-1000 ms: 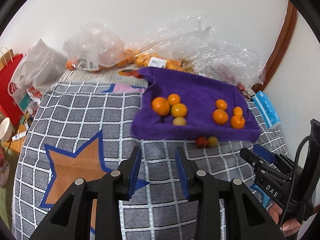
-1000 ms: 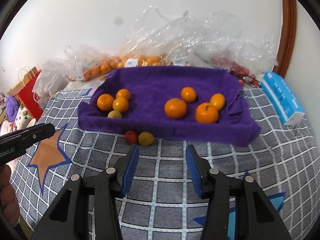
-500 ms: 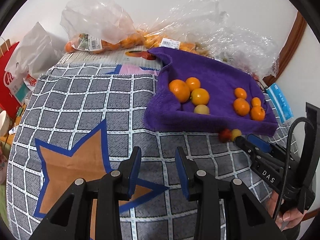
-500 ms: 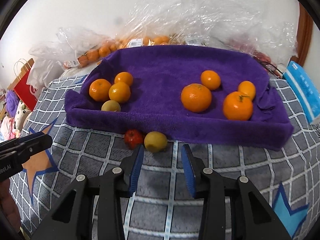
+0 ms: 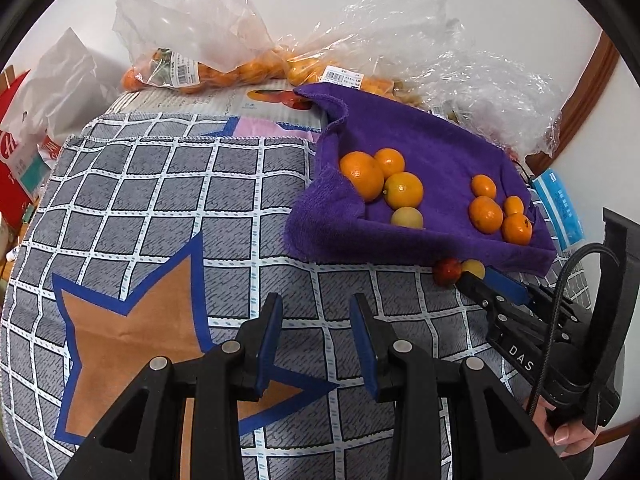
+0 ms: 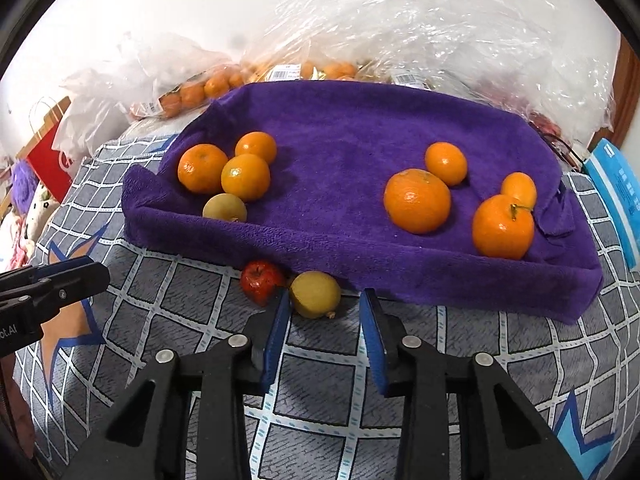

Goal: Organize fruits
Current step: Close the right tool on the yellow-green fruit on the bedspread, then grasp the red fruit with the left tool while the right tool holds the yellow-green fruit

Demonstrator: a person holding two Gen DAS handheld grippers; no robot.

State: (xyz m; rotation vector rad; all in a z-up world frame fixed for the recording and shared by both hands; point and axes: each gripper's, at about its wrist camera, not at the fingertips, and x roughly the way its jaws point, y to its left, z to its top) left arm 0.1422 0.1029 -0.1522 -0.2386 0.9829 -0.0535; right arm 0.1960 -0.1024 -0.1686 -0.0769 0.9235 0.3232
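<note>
A purple towel [image 6: 340,132] lies on a checked cloth and carries two clusters of oranges, the left one [image 6: 202,168] with a pale yellow fruit [image 6: 225,208] beside it, the right one [image 6: 418,200]. In front of the towel's edge sit a small red apple [image 6: 262,282] and a yellow fruit [image 6: 316,292]. My right gripper [image 6: 323,299] reaches the yellow fruit; its jaws are closing, with the fruit between the fingertips and a gap left on the right side. My left gripper [image 5: 316,304] hovers over the cloth, jaws apart with nothing between them.
Clear plastic bags of oranges [image 5: 208,72] line the wall behind the towel. A blue packet [image 6: 616,192] lies at the right edge, a red paper bag [image 5: 16,160] at the left. The grey checked cloth [image 5: 160,200] has an orange star.
Both grippers came lower and nearer the towel. The right one advanced to the two fruits in front of it and its jaws narrowed. The left jaws kept their gap.
</note>
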